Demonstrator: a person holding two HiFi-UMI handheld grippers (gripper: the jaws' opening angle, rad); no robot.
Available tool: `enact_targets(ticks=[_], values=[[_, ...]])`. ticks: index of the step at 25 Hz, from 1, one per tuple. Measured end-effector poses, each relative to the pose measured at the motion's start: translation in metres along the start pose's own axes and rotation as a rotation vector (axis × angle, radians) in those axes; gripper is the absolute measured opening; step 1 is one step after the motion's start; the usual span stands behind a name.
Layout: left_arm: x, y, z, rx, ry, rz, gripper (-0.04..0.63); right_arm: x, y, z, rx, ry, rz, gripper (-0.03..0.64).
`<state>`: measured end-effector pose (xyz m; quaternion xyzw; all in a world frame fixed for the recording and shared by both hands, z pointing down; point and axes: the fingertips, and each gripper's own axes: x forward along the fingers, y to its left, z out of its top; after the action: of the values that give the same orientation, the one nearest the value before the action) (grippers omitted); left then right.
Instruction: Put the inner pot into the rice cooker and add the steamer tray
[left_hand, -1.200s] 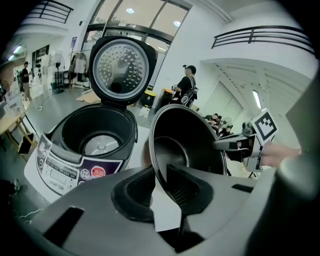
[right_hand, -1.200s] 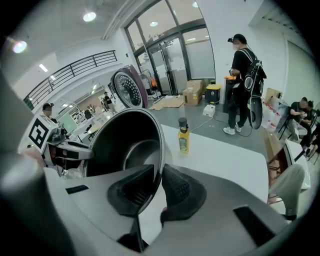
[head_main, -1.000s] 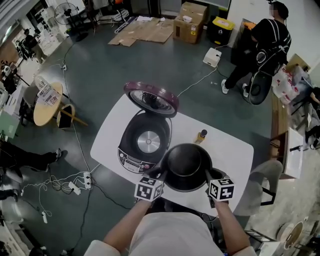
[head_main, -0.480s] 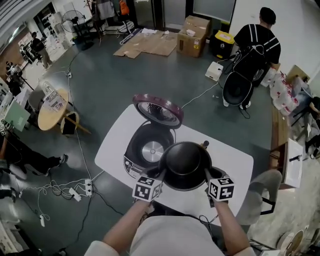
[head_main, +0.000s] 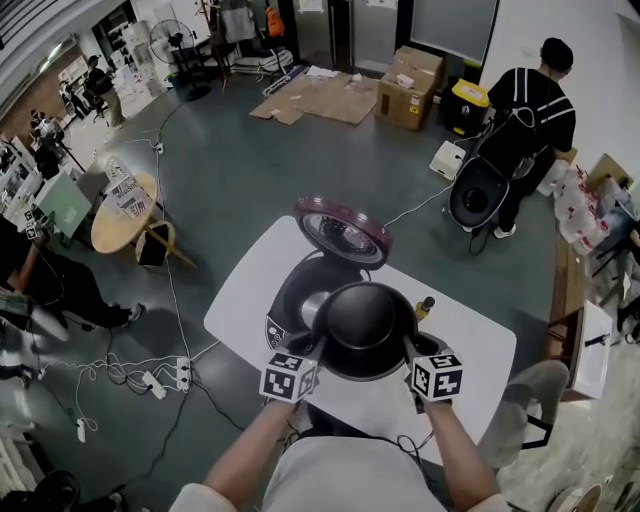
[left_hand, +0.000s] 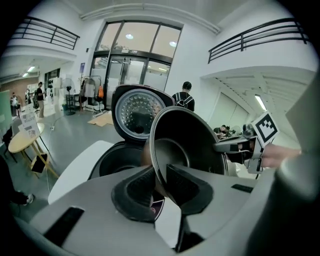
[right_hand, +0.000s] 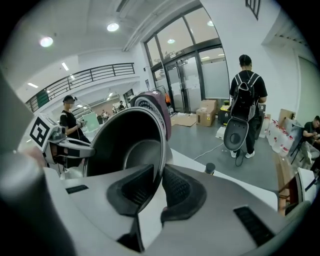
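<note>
The dark round inner pot (head_main: 364, 322) hangs above the white table (head_main: 250, 290), partly over the right side of the rice cooker (head_main: 300, 295). The cooker's lid (head_main: 342, 230) stands open and its cavity shows in the left gripper view too, as the rice cooker (left_hand: 117, 160). My left gripper (head_main: 318, 346) is shut on the pot's left rim, my right gripper (head_main: 410, 346) on its right rim. The inner pot (left_hand: 187, 142) fills both gripper views, its rim pinched between the pads; in the right gripper view the inner pot (right_hand: 127, 145) tilts toward me. No steamer tray is in view.
A small dark bottle (head_main: 425, 305) stands on the table just right of the pot. A person with a backpack (head_main: 520, 110) stands far behind beside cardboard boxes (head_main: 412, 75). A round wooden side table (head_main: 125, 205) and floor cables (head_main: 150, 375) lie at the left.
Both grippers have lifted the pot off the table and carried it left and away from me, so it now overlaps the open cooker. The head camera has shifted slightly.
</note>
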<state>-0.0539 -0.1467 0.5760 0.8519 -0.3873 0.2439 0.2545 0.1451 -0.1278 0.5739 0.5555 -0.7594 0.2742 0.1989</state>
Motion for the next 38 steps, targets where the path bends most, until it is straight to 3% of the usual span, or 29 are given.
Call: enact_targets(ticks=[19,38], values=[[-0.018,0.083,0.0,-0.051,-0.04,0.097,0.084,0.069,0.056,0.027,-0.077,0.017,0.064,0.072],[0.022,0.14,-0.01,-0.082,0.023,0.09,0.087,0.138,0.058,0.023,-0.056,0.11,0.049,0.072]])
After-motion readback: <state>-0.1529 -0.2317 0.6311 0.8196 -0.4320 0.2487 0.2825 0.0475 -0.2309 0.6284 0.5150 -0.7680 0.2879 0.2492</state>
